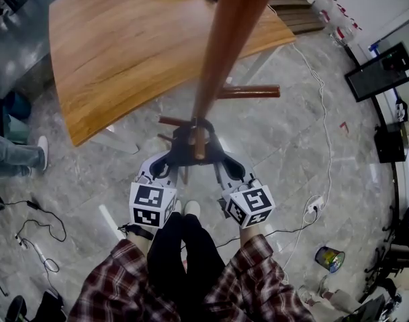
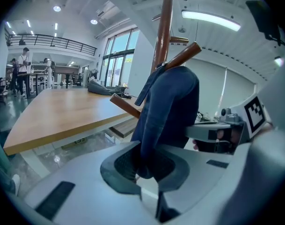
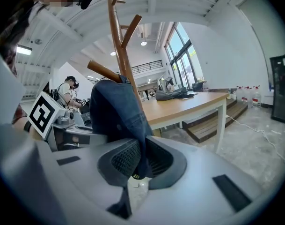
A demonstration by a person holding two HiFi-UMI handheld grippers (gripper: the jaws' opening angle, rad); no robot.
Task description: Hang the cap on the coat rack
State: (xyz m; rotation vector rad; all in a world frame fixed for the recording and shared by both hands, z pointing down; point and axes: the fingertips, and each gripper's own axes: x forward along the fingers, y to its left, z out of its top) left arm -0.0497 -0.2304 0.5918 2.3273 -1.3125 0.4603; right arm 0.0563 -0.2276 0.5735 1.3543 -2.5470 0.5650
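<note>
Denim, blue and soft, is filling the space between both pairs of jaws: the cap is hanging just ahead of the grippers, draped over a slanting wooden peg of the coat rack that is rising right above them. The left gripper is pinching one edge of the cloth, its jaws nearly together on a fold, and the right gripper is doing the same on the opposite edge. The cap is looking light and floppy (nothing here to break), so it is probably going to sag wherever it is let go. The edges being held now are seeming the sensible places, since they are keeping the crown spread over the peg. The peg is appearing smooth and is tilting upward, which should be helping the cloth stay put. Beyond the rack a wooden table is standing, below the grippers a grey stone floor is showing with cables trailing to the right, and tall windows are lighting a big open hall.
</note>
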